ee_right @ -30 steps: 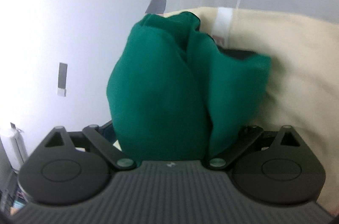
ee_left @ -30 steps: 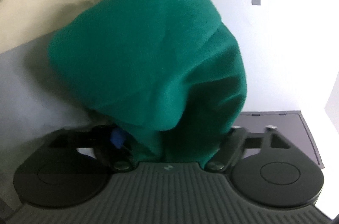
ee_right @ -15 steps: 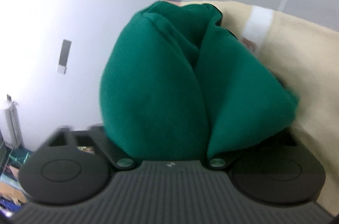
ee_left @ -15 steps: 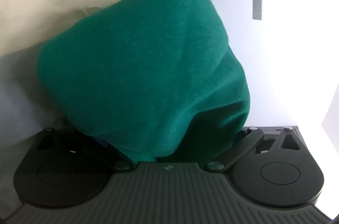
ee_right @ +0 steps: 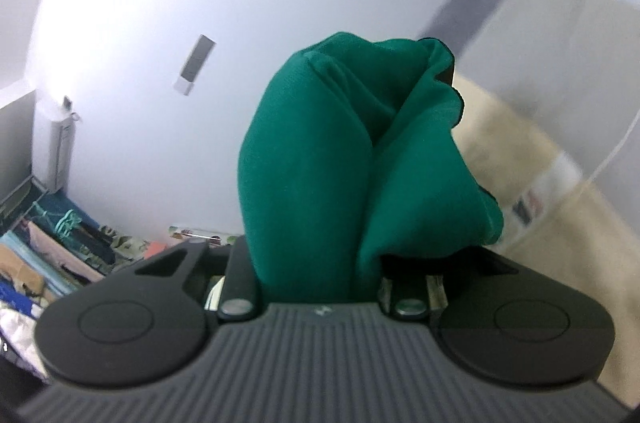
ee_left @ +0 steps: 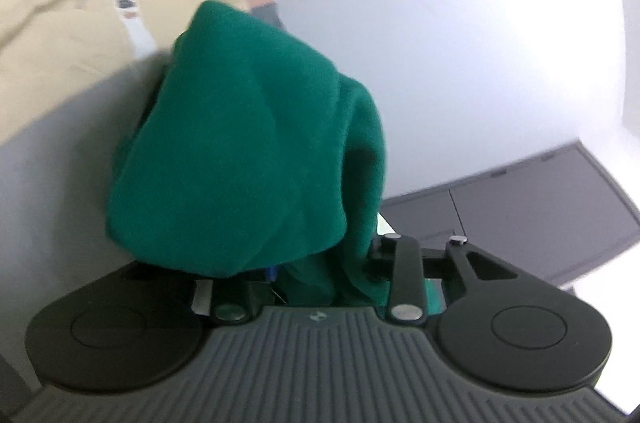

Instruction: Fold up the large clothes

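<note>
A dark green garment (ee_left: 248, 159) is bunched up in front of my left gripper (ee_left: 316, 279). Its cloth runs down between the jaws, which are closing on it, and it hides the fingertips. In the right wrist view another bunch of the same green garment (ee_right: 320, 175) stands up out of my right gripper (ee_right: 320, 275). Those jaws are also closing, with cloth packed between them. Both bunches hang lifted in front of a white wall.
A beige garment (ee_left: 60, 23) with a small label fills the upper left of the left wrist view and also lies at the right of the right wrist view (ee_right: 540, 183). A grey cabinet (ee_left: 520, 215) stands right. Piled clothes (ee_right: 48, 255) lie lower left.
Both grippers have risen and rolled with the green cloth. Their jaws have narrowed from wide to tight around it, and more of the wall and the room now shows.
</note>
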### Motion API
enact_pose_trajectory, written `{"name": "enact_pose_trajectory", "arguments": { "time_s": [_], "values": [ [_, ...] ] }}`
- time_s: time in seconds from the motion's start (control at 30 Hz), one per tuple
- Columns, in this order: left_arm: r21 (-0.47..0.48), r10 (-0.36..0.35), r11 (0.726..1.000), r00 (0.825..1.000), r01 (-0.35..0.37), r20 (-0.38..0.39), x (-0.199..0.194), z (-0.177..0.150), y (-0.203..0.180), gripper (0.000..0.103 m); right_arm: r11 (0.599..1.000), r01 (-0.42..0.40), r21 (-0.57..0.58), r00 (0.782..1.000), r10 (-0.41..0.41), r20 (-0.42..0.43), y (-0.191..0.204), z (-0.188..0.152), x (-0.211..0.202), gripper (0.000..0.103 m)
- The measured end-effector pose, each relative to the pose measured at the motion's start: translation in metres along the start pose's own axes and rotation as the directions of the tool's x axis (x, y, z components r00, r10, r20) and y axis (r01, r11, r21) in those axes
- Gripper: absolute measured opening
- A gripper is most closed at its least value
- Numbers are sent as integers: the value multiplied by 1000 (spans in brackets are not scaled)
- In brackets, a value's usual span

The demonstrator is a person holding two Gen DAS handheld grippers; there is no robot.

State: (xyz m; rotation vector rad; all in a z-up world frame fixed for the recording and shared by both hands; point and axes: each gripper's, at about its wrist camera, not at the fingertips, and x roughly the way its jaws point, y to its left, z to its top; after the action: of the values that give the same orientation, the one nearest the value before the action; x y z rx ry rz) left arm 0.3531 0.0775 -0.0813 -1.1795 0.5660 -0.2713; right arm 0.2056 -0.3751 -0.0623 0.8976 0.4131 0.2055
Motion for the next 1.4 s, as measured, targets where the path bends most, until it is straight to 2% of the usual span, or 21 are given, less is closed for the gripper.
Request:
{"name": "enact_pose_trajectory", "arguments": {
  "time_s": [0.2, 0.33, 0.47, 0.73, 0.83, 0.9, 1.07, 1.23, 1.4],
  "values": [
    [70, -47, 996, 997, 51, -61, 22, -31, -55, 40, 996, -20, -88, 998, 25, 55, 3, 41, -69, 34],
    [109, -82, 990, 992, 93, -100, 47, -57, -98, 40, 996, -12, -91, 993, 23, 119, -9, 74, -118, 34],
    [144, -104, 982, 984, 124, -143, 86, -82, -132, 40, 997, 6, -79, 983, 8, 182, -30, 104, -150, 34],
    [188, -84, 974, 970, 129, -228, 170, -124, -159, 40, 997, 66, -33, 965, -55, 256, -88, 138, -196, 34],
    [212, -57, 971, 966, 113, -252, 197, -137, -155, 40, 996, 86, -7, 962, -82, 260, -110, 137, -202, 34],
    [231, -40, 967, 962, 105, -271, 195, -160, -147, 40, 995, 99, 10, 961, -98, 259, -127, 133, -203, 34],
    [269, -9, 959, 954, 93, -299, 212, -177, -127, 40, 990, 126, 62, 961, -137, 239, -162, 114, -201, 34],
    [310, -33, 941, 946, 138, -321, 188, -196, -100, 40, 985, 124, 121, 962, -149, 228, -191, 88, -204, 35],
    [361, -10, 922, 943, 138, -333, 176, -206, -84, 40, 976, 176, 130, 960, -200, 199, -211, 63, -204, 38]
  ]
}}
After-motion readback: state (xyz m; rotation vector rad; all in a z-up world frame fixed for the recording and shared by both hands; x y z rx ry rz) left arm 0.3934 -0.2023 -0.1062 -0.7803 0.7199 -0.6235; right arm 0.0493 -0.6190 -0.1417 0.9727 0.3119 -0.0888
